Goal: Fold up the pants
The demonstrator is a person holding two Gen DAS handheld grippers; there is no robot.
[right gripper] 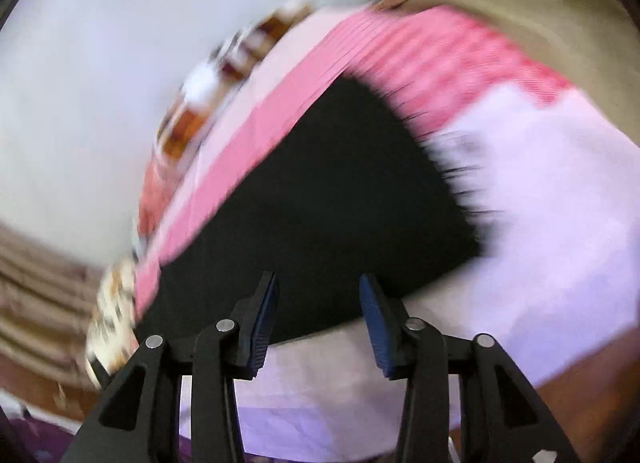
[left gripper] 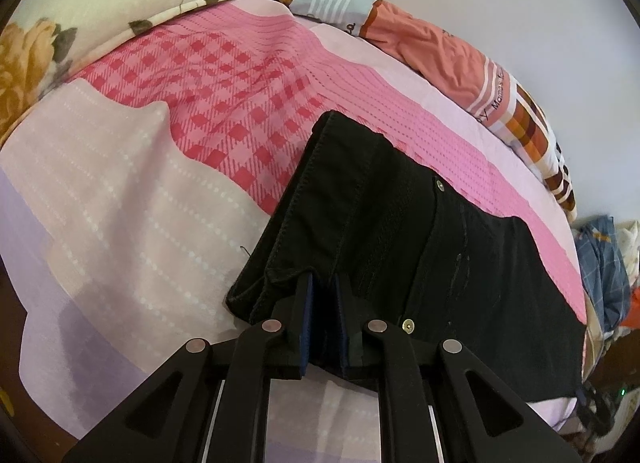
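Black pants [left gripper: 400, 231] lie on the bed [left gripper: 120, 203]. Left hand-held gripper [left gripper: 322, 295] pinches the near waistband corner. Right hand-held gripper [right gripper: 318, 303], jaws apart and empty, hangs over the blurred cloth. Mid-fold, likely; next: grip the opposite edge.

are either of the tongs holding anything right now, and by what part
The left tongs are shut on the black denim pants, pinching the near edge at the waistband end. The right tongs are open, holding nothing.
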